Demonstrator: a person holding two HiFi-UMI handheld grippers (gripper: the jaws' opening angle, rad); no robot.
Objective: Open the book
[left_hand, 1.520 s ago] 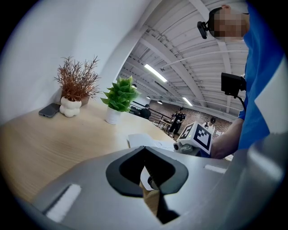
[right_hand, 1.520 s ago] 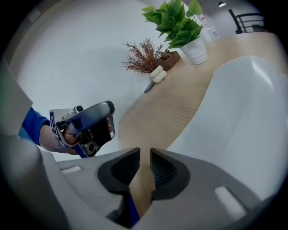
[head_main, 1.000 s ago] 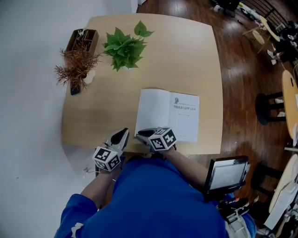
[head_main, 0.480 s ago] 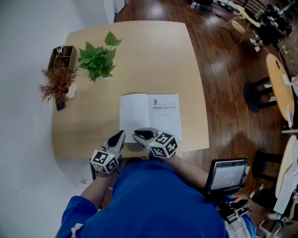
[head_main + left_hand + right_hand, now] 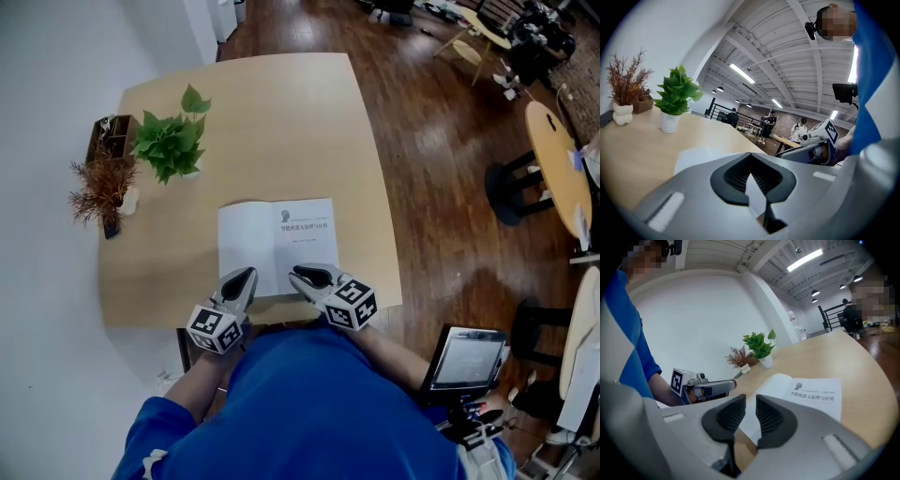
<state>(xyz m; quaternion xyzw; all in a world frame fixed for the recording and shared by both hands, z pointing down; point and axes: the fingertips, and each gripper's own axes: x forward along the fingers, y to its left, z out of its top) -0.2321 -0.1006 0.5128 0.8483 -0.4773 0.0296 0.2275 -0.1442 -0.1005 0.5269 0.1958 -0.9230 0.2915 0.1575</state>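
Note:
The book [image 5: 277, 244] lies open and flat on the light wooden table [image 5: 281, 112], blank page on the left, printed title page on the right. My left gripper [image 5: 246, 275] hovers at the book's near edge, left of the spine, its tips together and empty. My right gripper [image 5: 298, 274] hangs at the near edge right of the spine. In the left gripper view the jaws [image 5: 750, 157] touch above the white page [image 5: 708, 154]. The right gripper's jaws [image 5: 751, 401] stand a narrow slit apart with nothing between, the book [image 5: 811, 397] beyond.
A green potted plant [image 5: 169, 145], a dried plant in a white pot [image 5: 98, 187] and a wooden box [image 5: 114, 136] stand at the table's far left. A tablet on a stand [image 5: 464, 361] sits at my right side. A stool [image 5: 511, 192] and round table [image 5: 553, 159] stand further right.
The head view has swung, shifting the table left in frame. Relative to the book, both grippers have moved right along its near edge. The book stays open.

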